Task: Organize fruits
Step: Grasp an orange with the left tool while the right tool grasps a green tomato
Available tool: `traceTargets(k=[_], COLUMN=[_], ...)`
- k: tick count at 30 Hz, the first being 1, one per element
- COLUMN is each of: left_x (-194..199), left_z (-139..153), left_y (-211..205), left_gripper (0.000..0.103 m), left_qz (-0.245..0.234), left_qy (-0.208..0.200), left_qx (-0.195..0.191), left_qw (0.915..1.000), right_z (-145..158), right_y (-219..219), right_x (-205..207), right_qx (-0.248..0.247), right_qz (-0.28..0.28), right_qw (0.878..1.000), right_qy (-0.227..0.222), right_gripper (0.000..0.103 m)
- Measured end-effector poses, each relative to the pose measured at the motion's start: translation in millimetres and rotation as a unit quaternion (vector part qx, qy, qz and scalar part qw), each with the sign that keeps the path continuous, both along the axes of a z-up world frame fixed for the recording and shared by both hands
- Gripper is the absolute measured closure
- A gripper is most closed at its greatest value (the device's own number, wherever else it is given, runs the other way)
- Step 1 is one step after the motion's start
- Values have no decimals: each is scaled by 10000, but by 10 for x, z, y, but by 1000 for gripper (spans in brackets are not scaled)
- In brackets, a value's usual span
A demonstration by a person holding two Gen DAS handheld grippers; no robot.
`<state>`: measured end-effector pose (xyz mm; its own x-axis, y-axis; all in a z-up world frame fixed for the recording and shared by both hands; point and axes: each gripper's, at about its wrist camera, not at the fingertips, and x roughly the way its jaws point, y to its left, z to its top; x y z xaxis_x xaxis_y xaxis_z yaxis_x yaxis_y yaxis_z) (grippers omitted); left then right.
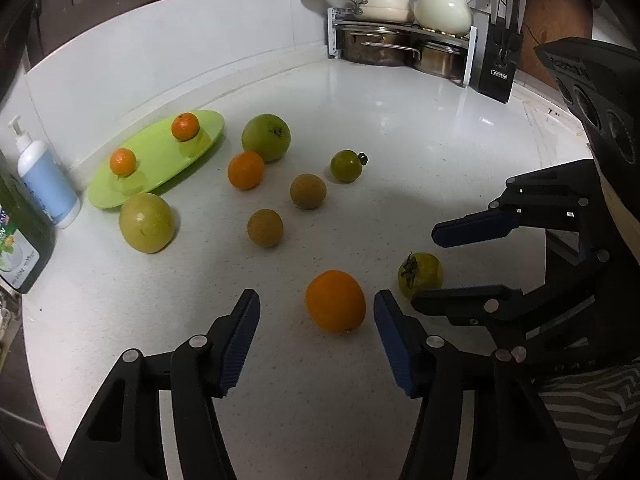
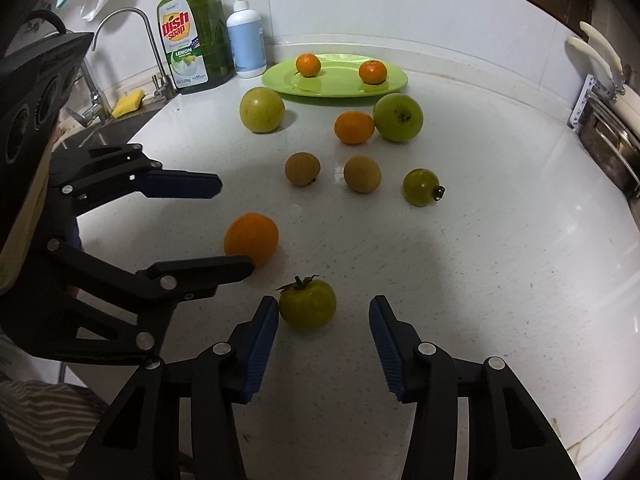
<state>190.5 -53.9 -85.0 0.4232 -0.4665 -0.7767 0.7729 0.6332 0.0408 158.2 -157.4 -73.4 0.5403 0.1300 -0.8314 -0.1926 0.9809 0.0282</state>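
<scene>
Orange (image 1: 335, 301) sits between the left fingers (image 1: 316, 344), untouched; green tomato (image 2: 307, 304), stem toward upper left, brushes one of the part-open right fingers (image 2: 262, 350); bare surface (image 2: 500, 260) at right.

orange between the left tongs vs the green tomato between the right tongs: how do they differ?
The orange is bright orange, smooth and stemless from here; the green tomato is yellow-green with a dried leafy calyx. The orange looks somewhat larger. The orange sits centred between the left tongs, clear of both pads; the tomato sits close against one pad of the right tongs. Both rest on the counter, ungripped.
</scene>
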Motion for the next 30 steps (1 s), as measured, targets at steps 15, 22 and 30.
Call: traceTargets(k=[15, 22, 30], left_x=[41, 12, -27], left_z=[-81, -74, -12], left_y=[-73, -65, -15], left_gripper=[70, 70, 70], left_qz=[38, 288, 697], left_qy=[365, 425, 462], left_qx=[-134, -175, -260], left_qw=[9992, 9985, 9962], right_z=[-45, -39, 11], right_y=[-6, -26, -74], right_x=[54, 50, 50], right_qx=[151, 206, 284], right_qz=[101, 135, 178], right_qw=[9998, 9997, 9994], right_qy=[66, 52, -31], right_gripper=[71, 72, 72])
